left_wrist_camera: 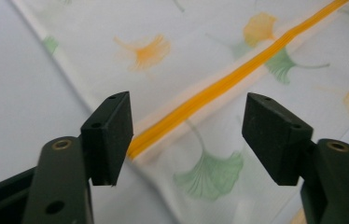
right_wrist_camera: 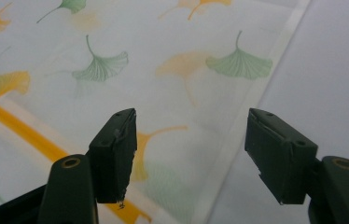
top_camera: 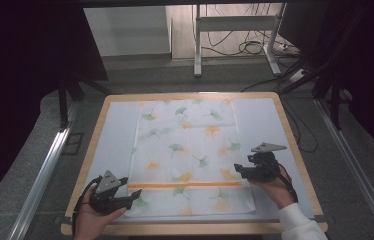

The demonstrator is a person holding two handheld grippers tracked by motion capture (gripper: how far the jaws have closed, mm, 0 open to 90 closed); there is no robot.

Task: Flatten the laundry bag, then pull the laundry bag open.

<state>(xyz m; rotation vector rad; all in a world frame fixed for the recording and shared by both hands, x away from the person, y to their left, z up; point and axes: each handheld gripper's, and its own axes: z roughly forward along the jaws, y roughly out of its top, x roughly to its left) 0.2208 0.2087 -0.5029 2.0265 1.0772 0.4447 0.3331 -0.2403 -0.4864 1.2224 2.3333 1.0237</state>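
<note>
A white cloth (top_camera: 187, 155) printed with green and orange ginkgo leaves lies flat on the table, its near part folded over so an orange stripe (top_camera: 185, 184) runs across it. My left gripper (top_camera: 134, 196) is open at the cloth's near left corner, with the stripe (left_wrist_camera: 219, 86) and cloth (left_wrist_camera: 200, 56) beyond its empty jaws. At the cloth's right edge, above the stripe's end, my right gripper (top_camera: 239, 170) stands open. Its view looks over the cloth (right_wrist_camera: 130, 60) and stripe (right_wrist_camera: 18, 126), nothing between the jaws.
The cloth rests on a pale mat (top_camera: 262, 125) covering a wooden table (top_camera: 295, 150). Bare mat borders the cloth left and right. Beyond the far edge are a desk frame (top_camera: 235, 30), floor cables and dark curtains.
</note>
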